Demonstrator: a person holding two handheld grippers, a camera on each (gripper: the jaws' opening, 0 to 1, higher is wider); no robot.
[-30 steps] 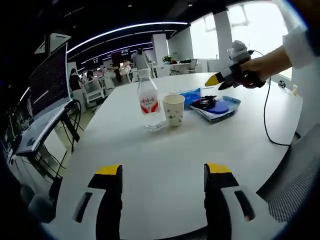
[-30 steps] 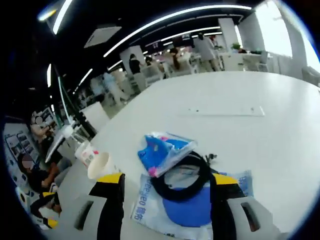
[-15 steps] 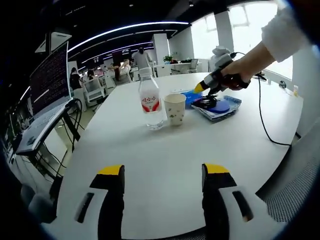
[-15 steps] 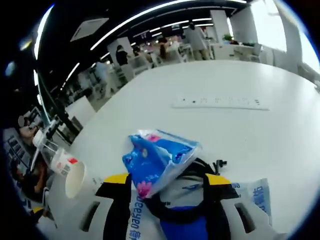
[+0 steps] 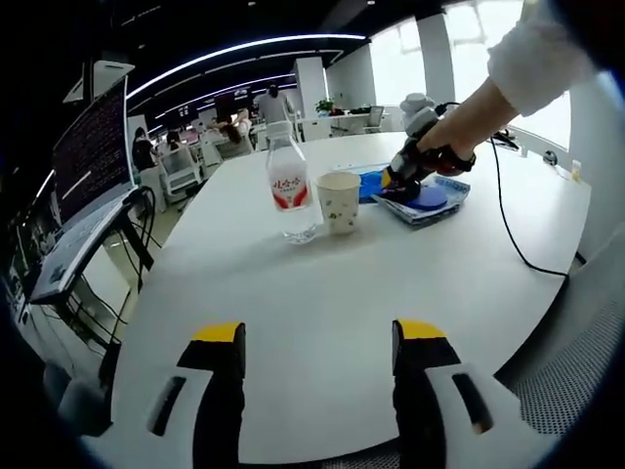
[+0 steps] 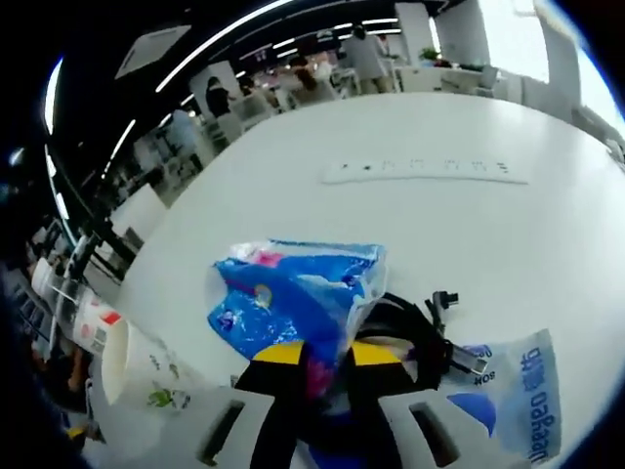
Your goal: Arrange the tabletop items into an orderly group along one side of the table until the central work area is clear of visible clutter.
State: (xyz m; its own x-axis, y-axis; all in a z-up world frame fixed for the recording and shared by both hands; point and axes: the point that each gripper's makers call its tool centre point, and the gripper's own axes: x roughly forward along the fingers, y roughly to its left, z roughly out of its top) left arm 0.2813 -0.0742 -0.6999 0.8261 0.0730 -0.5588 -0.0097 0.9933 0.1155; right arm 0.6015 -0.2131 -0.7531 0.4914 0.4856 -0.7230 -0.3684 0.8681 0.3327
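We clamp our right gripper [image 6: 317, 363] on the blue packet [image 6: 293, 298] at 12 o'clock for regrouping; our left gripper [image 5: 314, 337] idles apart.

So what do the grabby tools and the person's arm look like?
The left tool has two black jaws with yellow tips and pale grey bases. The right tool looks the same up close. In the left gripper view, a black cable trails from it, and the person wears a white sleeve.

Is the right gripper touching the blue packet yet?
Touching. In the right gripper view the right gripper has its jaws closed together on the lower edge of the blue packet, pinching the wrapper.
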